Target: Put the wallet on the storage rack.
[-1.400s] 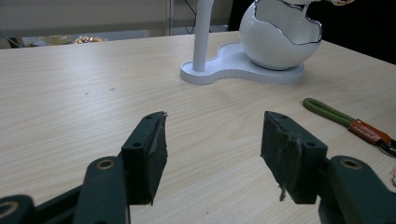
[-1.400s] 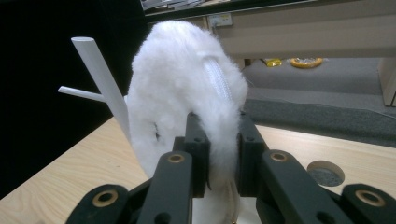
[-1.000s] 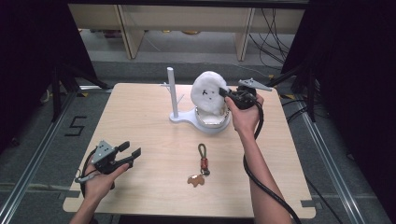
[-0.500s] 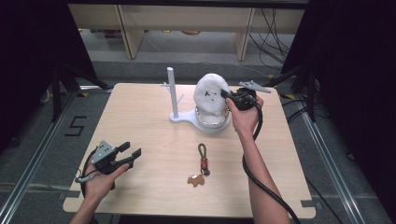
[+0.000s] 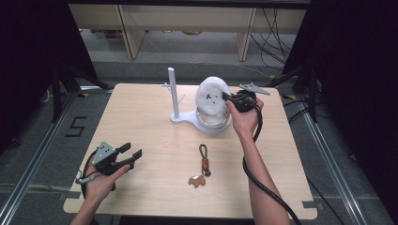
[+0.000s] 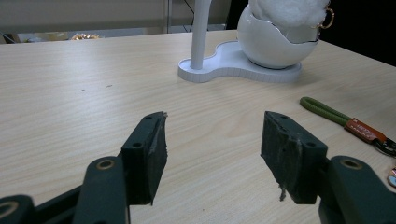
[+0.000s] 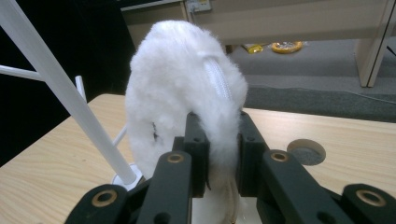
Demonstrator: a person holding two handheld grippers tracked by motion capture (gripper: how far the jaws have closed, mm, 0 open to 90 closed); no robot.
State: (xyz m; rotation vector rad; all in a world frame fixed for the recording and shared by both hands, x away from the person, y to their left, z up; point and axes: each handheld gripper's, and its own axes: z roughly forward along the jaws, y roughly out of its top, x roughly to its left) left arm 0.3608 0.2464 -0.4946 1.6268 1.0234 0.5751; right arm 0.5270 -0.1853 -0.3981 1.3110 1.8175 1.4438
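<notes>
A white fluffy pouch [image 5: 211,97] [image 7: 182,88] with a small black face and a zipper stands upright in the white bowl [image 5: 213,123] of a stand, whose thin pole [image 5: 173,91] rises to its left. My right gripper [image 5: 228,99] [image 7: 218,154] is shut on the pouch's right edge, fur squeezed between the jaws. A green-strapped keychain [image 5: 203,164] [image 6: 345,122] with a brown charm lies flat on the table in front of the stand. My left gripper [image 5: 130,153] [image 6: 212,156] rests open near the front left corner, nothing between its jaws.
The wooden table [image 5: 141,122] has a round cable hole [image 7: 306,151] beyond the pouch. The stand's bowl [image 6: 273,44] and pole [image 6: 201,32] lie ahead of the left gripper. Shelving and cables sit on the floor behind the table.
The right hand with the pouch has shifted slightly; the pouch sits a little more upright in the bowl. The left gripper has stayed put.
</notes>
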